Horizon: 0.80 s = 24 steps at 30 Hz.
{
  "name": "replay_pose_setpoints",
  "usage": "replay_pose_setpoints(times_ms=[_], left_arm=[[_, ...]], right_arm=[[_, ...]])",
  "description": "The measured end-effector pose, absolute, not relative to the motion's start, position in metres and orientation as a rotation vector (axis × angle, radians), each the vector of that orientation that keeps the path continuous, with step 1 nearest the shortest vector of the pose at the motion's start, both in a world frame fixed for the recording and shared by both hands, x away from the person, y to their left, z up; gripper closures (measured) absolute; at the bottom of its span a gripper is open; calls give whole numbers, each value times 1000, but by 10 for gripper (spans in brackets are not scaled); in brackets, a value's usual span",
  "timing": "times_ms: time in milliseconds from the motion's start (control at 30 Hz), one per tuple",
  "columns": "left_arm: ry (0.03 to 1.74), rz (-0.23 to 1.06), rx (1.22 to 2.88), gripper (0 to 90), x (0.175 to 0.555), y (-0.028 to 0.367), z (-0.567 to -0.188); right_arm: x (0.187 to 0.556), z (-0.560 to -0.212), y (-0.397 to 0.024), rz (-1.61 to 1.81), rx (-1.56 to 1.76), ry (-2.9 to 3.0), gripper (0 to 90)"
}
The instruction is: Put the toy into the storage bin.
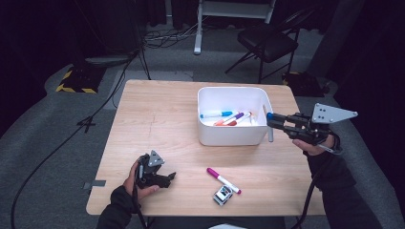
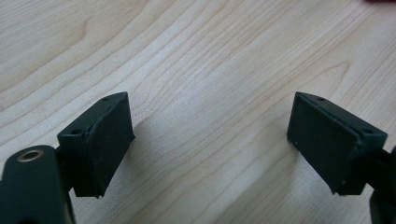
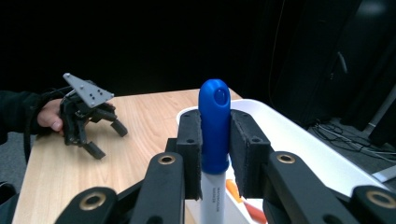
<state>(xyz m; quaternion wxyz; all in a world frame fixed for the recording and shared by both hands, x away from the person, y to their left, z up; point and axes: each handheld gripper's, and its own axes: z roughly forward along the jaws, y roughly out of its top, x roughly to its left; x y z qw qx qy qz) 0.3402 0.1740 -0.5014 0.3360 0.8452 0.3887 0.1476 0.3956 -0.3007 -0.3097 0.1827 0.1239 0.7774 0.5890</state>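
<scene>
I hold a blue-capped marker (image 3: 214, 140) in my right tongs (image 1: 270, 120). The pads are squeezed tight on it, just under the blue cap. The marker stands almost straight up and down, cap on top, white body hanging below. It hangs right at the right wall of the white bin (image 1: 232, 138), just outside that wall as far as I can tell.

Inside the bin lie other markers, one blue (image 1: 216, 114), one purple (image 1: 237, 116) and one red or orange (image 1: 225, 122). So I think my job is to put markers in the bin. To drop this one in, I need to bring it a little to the left, over the wall, then let go.

My left tongs (image 1: 165, 179) are spread apart with nothing between them. They rest low over the bare table (image 2: 196, 70), in front of the bin and off to its left.

A pink-capped marker (image 1: 223, 180) lies flat on the table in front of the bin. Its long side runs slanted, cap toward the bin. A small binder clip (image 1: 222, 195) sits just beside it. My left tongs are nearer to this marker than my right ones.
</scene>
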Motion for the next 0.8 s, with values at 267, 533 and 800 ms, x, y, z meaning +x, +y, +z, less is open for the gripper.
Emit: replay_pose_setpoints(times_ms=[267,533,800], left_arm=[[1012,384,2204,147,340,174,-502],[1013,385,2205,147,340,174,-501],[1013,372,2202,147,340,174,-502]], right_arm=[[408,-295,-297,1649,360,2179,754],[424,-287,-290,1606,401,2178,754],[446,-288,-285,1546,431,2195,753]])
